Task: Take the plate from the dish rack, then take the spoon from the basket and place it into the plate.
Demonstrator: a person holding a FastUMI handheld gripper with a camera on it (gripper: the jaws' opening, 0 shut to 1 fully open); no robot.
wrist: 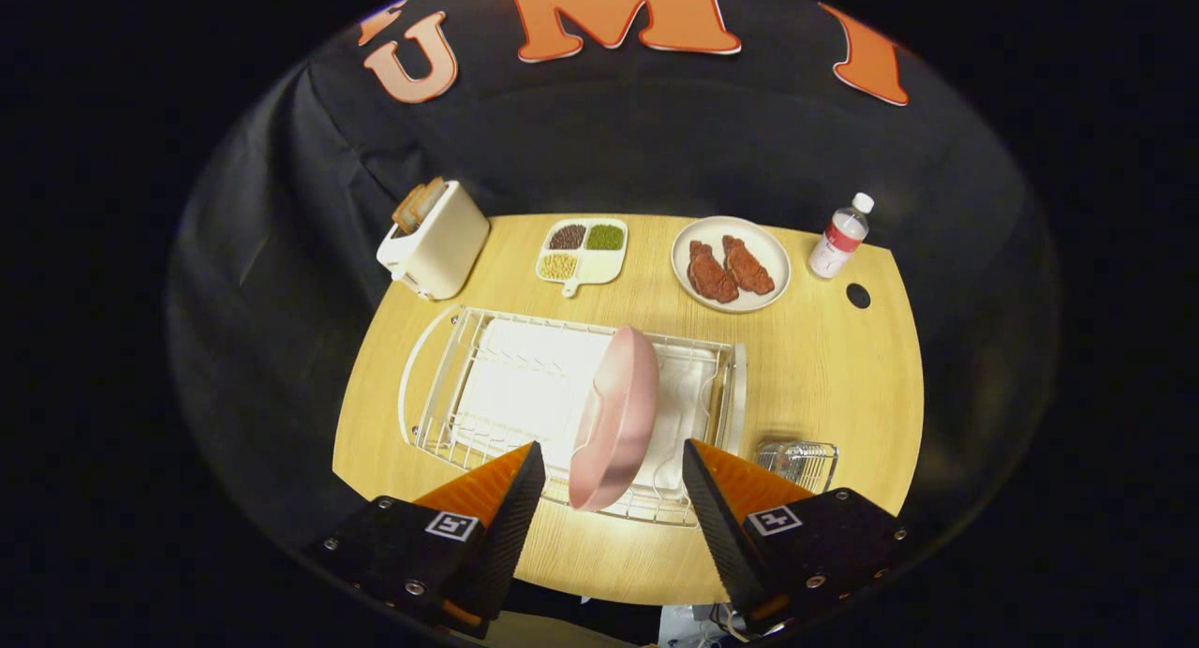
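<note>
Gripper view: fisheye lens riding on the claw point(614, 479), raised above the near edge of the pale wooden tabletop point(843, 386), tilted down and forward along both fingers (spread apart, touching nothing). Near enough to take in the tabletop's whole width up to the black cloth wall point(656, 152).

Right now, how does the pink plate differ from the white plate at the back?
The pink plate stands on edge in the dish rack, between the open gripper fingers; the white plate lies flat on the table. The pink plate is empty; the white plate holds two brown pieces of food. Both are round.
</note>
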